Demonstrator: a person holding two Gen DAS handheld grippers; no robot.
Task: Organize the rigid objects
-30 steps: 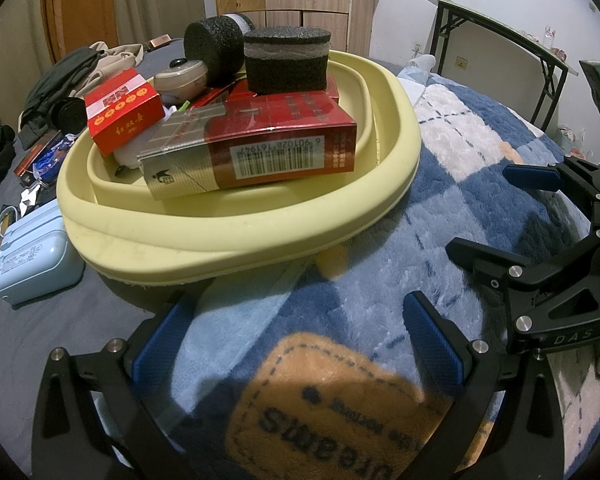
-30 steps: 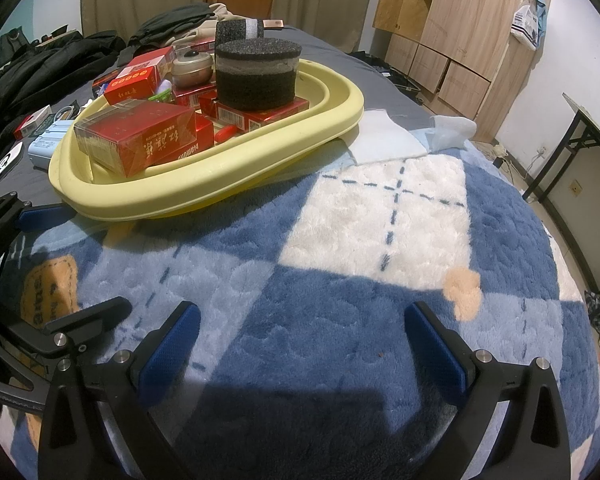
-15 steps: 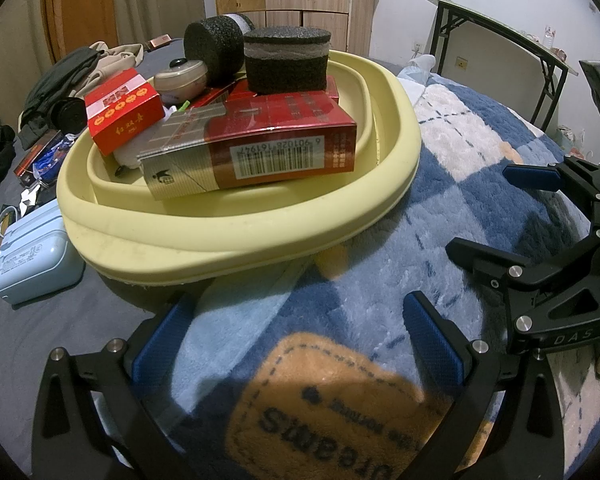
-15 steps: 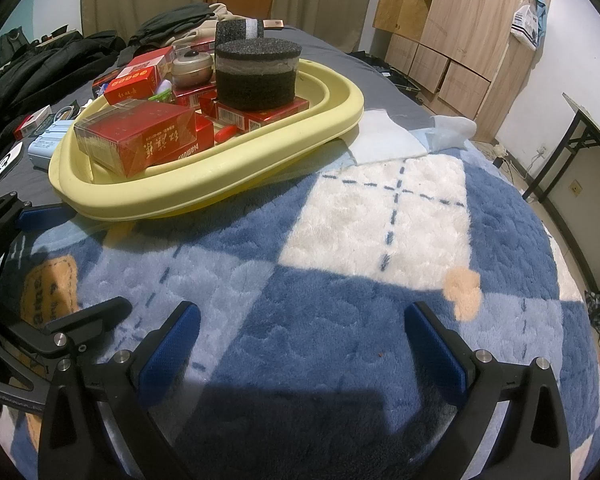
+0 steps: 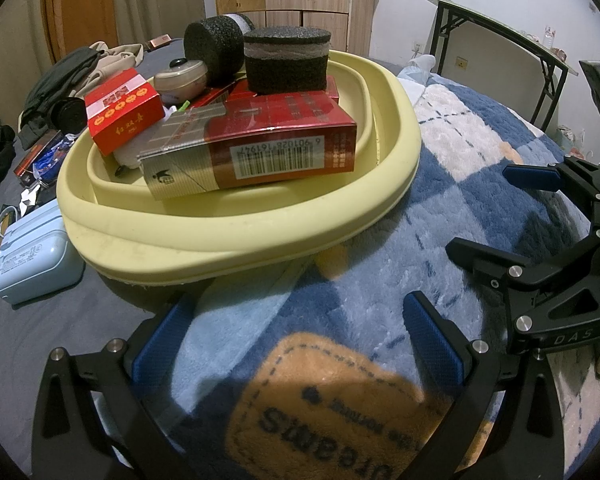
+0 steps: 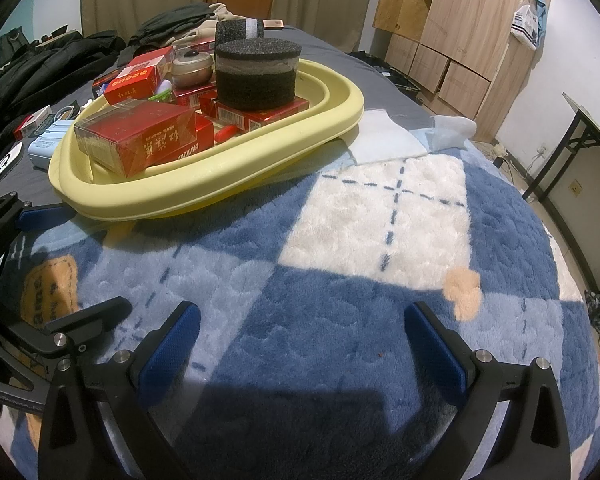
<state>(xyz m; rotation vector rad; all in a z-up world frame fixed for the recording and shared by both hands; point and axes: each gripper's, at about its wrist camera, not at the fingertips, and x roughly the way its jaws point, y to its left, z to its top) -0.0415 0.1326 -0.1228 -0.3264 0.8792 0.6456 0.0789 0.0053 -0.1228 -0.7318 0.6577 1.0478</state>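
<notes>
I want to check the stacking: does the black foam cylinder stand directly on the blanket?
No, the black foam cylinder stands on red boxes inside the yellow basin.

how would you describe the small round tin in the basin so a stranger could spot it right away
Find the yellow basin on the blue plaid blanket. Toward its far side, beside the black foam cylinder, sits a small round tin. It is the only metallic, domed, knob-topped item among red boxes.

A blue-and-white checked plush blanket (image 6: 380, 216) is covering the bed; wooden cabinets (image 6: 452, 32) and a folding table (image 5: 500, 28) are standing behind.
</notes>
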